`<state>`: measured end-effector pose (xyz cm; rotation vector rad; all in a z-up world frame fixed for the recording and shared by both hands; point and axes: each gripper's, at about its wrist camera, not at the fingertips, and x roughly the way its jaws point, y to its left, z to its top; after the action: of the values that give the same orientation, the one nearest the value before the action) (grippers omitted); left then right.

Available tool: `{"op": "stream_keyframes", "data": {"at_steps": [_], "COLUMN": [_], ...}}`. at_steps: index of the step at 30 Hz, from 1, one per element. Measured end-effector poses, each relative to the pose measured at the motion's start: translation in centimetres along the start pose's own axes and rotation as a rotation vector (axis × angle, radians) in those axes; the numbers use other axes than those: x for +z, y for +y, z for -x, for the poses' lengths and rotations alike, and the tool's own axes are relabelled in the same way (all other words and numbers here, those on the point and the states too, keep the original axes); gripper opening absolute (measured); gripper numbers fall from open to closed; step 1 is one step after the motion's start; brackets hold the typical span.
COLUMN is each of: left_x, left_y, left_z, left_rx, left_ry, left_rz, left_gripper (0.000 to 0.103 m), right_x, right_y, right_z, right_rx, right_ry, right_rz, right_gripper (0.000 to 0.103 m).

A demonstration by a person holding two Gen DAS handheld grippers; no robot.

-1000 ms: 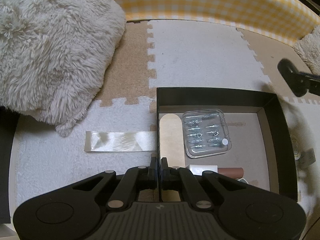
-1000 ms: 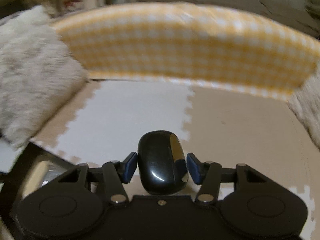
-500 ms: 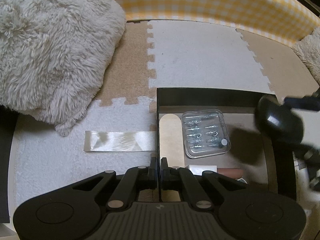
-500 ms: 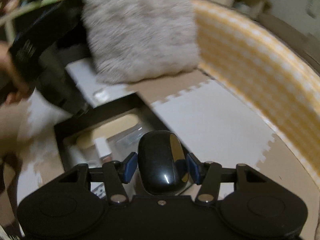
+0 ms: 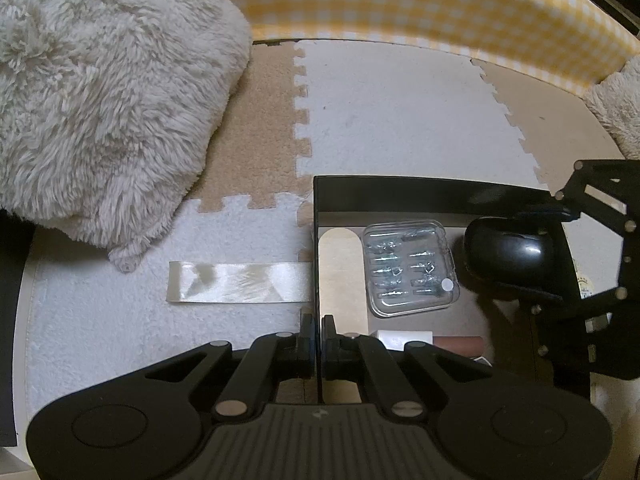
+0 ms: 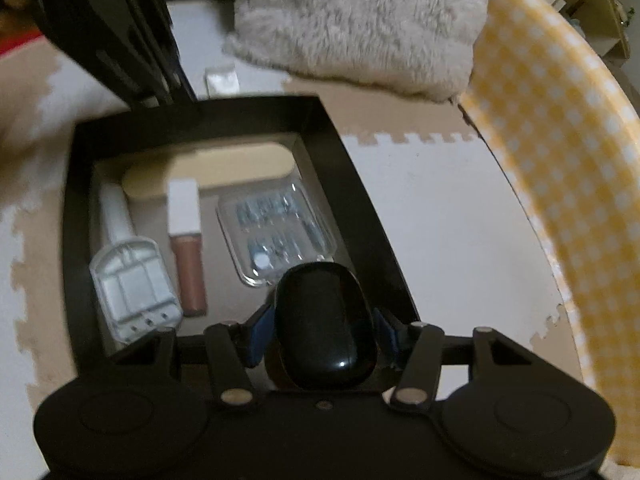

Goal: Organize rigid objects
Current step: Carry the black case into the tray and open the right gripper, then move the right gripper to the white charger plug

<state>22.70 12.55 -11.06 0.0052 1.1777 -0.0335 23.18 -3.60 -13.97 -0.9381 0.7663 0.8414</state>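
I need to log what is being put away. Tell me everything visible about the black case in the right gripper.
The black case is a smooth, glossy, rounded oval of what looks like hard plastic, closed, with a light glint on its shell. The right gripper clamps it from both sides with blue-padded fingers. It hangs over the near right corner of the black box, beside the clear plastic case.

We see dim, warm indoor light in both views. The left wrist view is sharp, its edges bowed by the fisheye lens. The right wrist view is motion-blurred, with a small glint on the glossy black oval case (image 6: 325, 326).
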Motion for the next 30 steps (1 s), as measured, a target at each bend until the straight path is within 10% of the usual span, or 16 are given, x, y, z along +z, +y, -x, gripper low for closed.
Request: {"op": "stream_keyframes", "data": {"at_steps": [30], "left_x": [0.0], "left_y": [0.0], "left_z": [0.0], "left_rx": [-0.001], "left_ry": [-0.001], "left_rz": [-0.001], "left_gripper": [0.002], "right_x": [-2.4], "right_y": [0.6], "right_z": [7.9], "right_rx": [0.000], "right_ry": [-0.147], "right_rz": [-0.276], "right_gripper": [0.071]}}
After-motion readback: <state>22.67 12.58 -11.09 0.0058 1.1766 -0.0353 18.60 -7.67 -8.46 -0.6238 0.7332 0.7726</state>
